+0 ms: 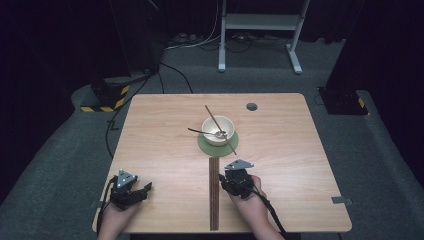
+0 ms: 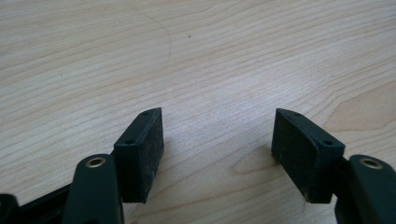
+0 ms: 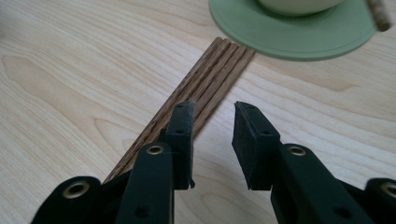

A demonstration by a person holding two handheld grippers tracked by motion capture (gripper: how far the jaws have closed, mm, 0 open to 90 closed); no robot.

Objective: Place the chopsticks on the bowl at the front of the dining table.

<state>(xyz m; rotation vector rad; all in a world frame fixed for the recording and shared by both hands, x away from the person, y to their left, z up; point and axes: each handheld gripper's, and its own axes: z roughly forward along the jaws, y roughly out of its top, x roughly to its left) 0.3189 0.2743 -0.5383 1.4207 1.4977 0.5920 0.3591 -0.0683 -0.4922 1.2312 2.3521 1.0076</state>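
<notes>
Dark curtains and grey carpet surround a pale wooden table (image 1: 165,145), with a white metal stand on the floor behind it. Near the table's middle sits a cream bowl (image 1: 218,129) on a round green mat (image 1: 203,143); a spoon (image 1: 202,132) lies in the bowl and one loose chopstick (image 1: 212,119) rests slantwise across its rim.

From the mat's near edge a tight row of brown chopsticks (image 1: 214,200) runs straight toward the person's side of the table.

The right gripper (image 3: 212,140) is held in the person's right hand (image 1: 252,205), forearm coming in from the bottom edge, just beside the row on its right. In the right gripper view its fingers (image 3: 252,140) point toward the mat, low over the wood and tilted downward, a moderate gap between them and nothing gripped; the left-hand one stands over the edge of the row, though contact cannot be told.

The left gripper (image 2: 217,149) sits in the left hand (image 1: 117,217) at the table's near left corner, well apart from the chopsticks. Its fingers (image 2: 144,144) are spread wide and released, angled down at bare wood.
</notes>
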